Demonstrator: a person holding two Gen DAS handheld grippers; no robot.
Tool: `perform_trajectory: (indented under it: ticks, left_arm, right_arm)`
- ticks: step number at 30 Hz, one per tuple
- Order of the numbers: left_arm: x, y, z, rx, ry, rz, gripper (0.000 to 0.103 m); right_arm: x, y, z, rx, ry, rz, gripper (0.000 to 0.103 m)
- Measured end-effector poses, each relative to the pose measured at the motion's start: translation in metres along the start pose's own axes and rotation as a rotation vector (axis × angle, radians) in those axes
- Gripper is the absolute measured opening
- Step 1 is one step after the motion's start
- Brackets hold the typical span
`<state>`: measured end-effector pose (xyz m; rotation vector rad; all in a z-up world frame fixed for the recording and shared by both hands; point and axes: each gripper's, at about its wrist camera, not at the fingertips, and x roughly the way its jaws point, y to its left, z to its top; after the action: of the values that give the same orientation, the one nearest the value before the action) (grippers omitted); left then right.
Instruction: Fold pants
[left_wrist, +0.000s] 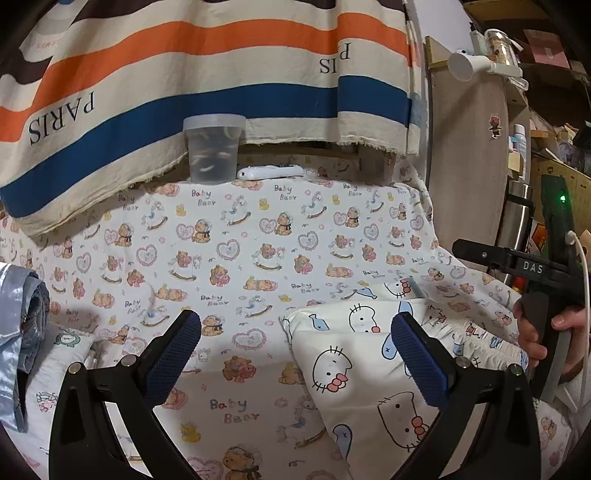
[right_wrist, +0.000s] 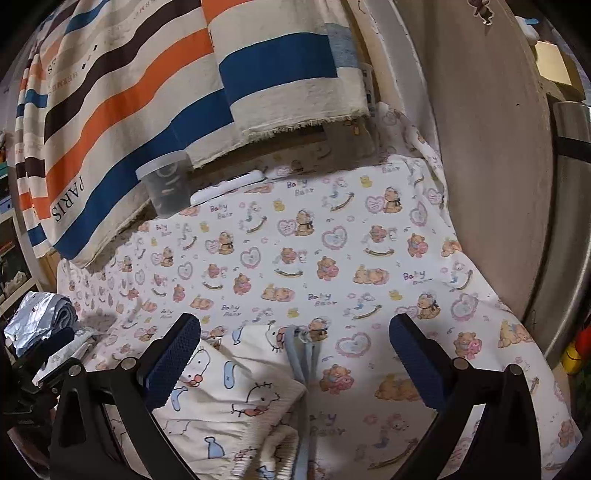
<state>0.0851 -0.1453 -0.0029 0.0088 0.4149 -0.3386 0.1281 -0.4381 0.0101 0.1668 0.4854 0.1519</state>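
Observation:
The white cartoon-cat pants (left_wrist: 354, 373) lie folded on the bear-print sheet (left_wrist: 229, 236), at the lower right of the left wrist view. They also show at the lower left of the right wrist view (right_wrist: 229, 398), with a pale blue drawstring (right_wrist: 301, 354) lying over them. My left gripper (left_wrist: 295, 336) is open and empty, its right finger above the pants' edge. My right gripper (right_wrist: 294, 341) is open and empty, hovering over the pants' right edge. The right gripper's body and the hand that holds it show at the right of the left wrist view (left_wrist: 543, 273).
A clear lidded tub (left_wrist: 213, 149) and a white remote (left_wrist: 271, 171) stand at the sheet's far edge under a hanging striped cloth (left_wrist: 184, 74). Folded shiny blue clothes (left_wrist: 22, 317) lie at the left. A wooden panel (left_wrist: 469, 166) and a steel flask (left_wrist: 517, 218) stand at the right.

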Motion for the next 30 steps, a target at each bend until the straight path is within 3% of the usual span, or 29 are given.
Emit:
perform_trajectory:
  ticks: [5,11,16,20,24,30]
  left_arm:
    - [-0.004,-0.009,0.000,0.040,-0.017,0.000,0.102]
    - [-0.006,-0.010,0.001,0.048,-0.030,-0.005,0.102]
    - [-0.016,-0.016,0.007,0.104,-0.037,-0.034,0.102]
    - [-0.037,-0.031,0.027,0.154,0.034,-0.081,0.102]
    - [-0.065,-0.049,0.025,0.220,0.099,-0.104,0.102]
    - [-0.095,-0.048,-0.007,0.108,0.151,-0.052,0.102]
  right_arm:
    - [-0.012,0.006,-0.001,-0.093,-0.034,-0.053,0.103]
    - [-0.045,0.004,-0.020,-0.007,0.072,0.070,0.103]
    - [-0.073,0.003,-0.044,0.067,0.174,0.058,0.103]
    - [-0.098,0.001,-0.066,0.124,0.223,0.089,0.103]
    - [-0.119,-0.009,-0.084,0.216,0.216,0.117,0.103]
    - [-0.149,0.000,-0.105,0.170,0.140,0.024,0.103]
